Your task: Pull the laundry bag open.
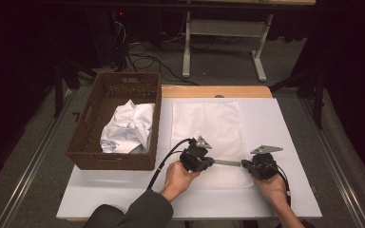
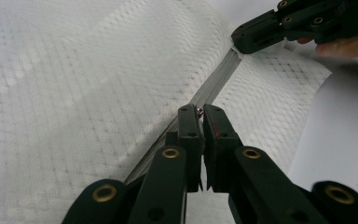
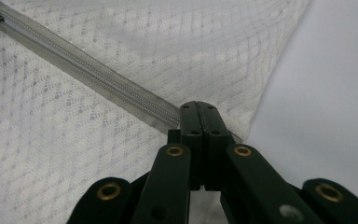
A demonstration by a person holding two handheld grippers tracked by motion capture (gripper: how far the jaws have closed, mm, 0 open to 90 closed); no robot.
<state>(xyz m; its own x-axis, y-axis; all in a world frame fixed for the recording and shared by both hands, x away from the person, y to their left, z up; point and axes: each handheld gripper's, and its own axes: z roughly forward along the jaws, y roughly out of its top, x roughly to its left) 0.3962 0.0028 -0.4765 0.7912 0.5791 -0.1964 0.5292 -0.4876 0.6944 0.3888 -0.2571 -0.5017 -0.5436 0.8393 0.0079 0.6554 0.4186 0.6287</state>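
Observation:
A white mesh bag (image 1: 204, 124) lies flat on the white table, with a grey zipper (image 1: 227, 163) running across its near part. My left gripper (image 1: 211, 161) is shut on the small zipper pull (image 2: 200, 111) at the zipper's left end. My right gripper (image 1: 244, 164) is shut on the zipper's right end at the bag's edge (image 3: 177, 119). In the left gripper view the zipper tape (image 2: 216, 79) runs straight to the right gripper (image 2: 242, 39) farther off. In the right gripper view the zipper (image 3: 88, 77) stretches up and left from my jaws.
A brown wicker basket (image 1: 83, 137) stands at the table's left with crumpled white cloth (image 1: 128, 128) in it. The white table top (image 1: 285, 142) has bare room to the right and at the front. A wooden strip (image 1: 218, 91) edges the far side.

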